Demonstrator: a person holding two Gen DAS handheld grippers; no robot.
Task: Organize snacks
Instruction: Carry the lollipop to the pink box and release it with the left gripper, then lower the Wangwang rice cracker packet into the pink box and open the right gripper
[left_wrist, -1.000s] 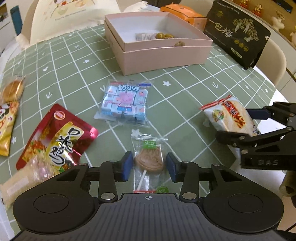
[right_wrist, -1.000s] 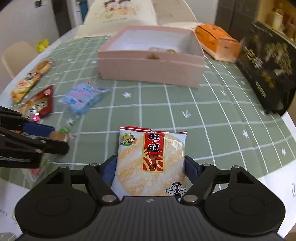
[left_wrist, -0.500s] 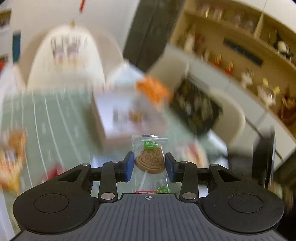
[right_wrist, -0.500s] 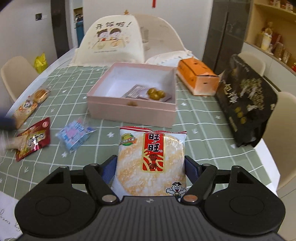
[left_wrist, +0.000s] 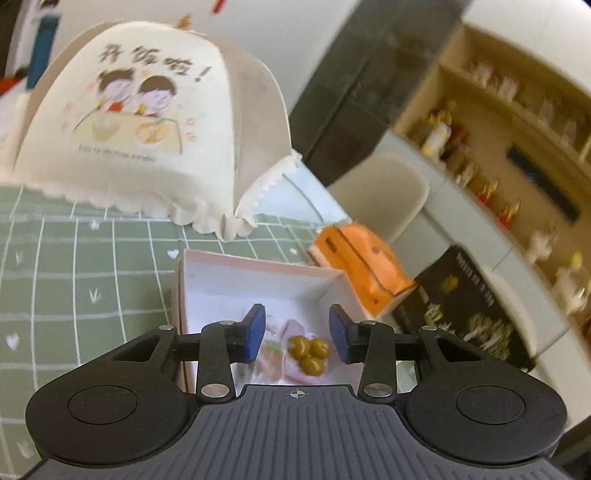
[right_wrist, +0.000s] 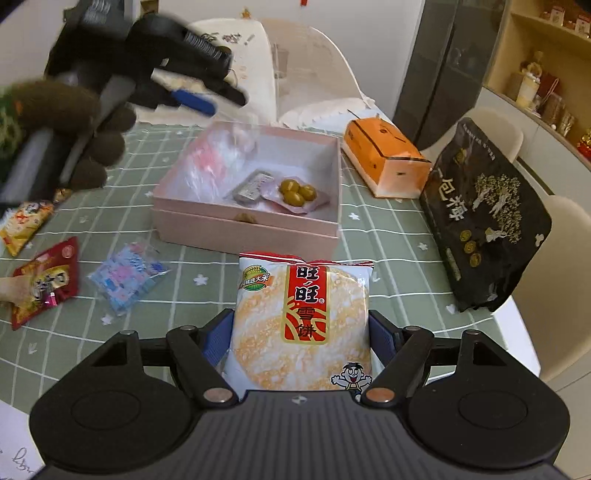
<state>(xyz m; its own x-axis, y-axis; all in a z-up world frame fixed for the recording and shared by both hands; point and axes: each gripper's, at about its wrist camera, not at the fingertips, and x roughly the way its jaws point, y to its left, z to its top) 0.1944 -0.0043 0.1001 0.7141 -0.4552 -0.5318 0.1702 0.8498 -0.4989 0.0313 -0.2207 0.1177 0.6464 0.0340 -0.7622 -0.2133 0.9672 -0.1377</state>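
My left gripper (left_wrist: 296, 334) is open and empty above the pink box (left_wrist: 258, 275). In the right wrist view it hangs over the box's far left corner (right_wrist: 192, 96), and the lollipop packet (right_wrist: 218, 155) is a blur falling into the box (right_wrist: 243, 225). An olive pack (right_wrist: 297, 194) and a small silver packet (right_wrist: 253, 188) lie inside the box. My right gripper (right_wrist: 299, 339) is shut on a rice cracker packet (right_wrist: 301, 321), held above the table in front of the box.
A blue candy bag (right_wrist: 123, 275), a red snack bag (right_wrist: 46, 280) and a yellow packet (right_wrist: 24, 225) lie at left on the green checked tablecloth (right_wrist: 388, 236). An orange box (right_wrist: 384, 157) and a black bag (right_wrist: 484, 218) stand at right. A food cover (left_wrist: 129, 125) stands behind the pink box.
My left gripper carried the lollipop packet from the table up over the pink box and opened, letting it drop. My right gripper rose with the rice cracker packet.
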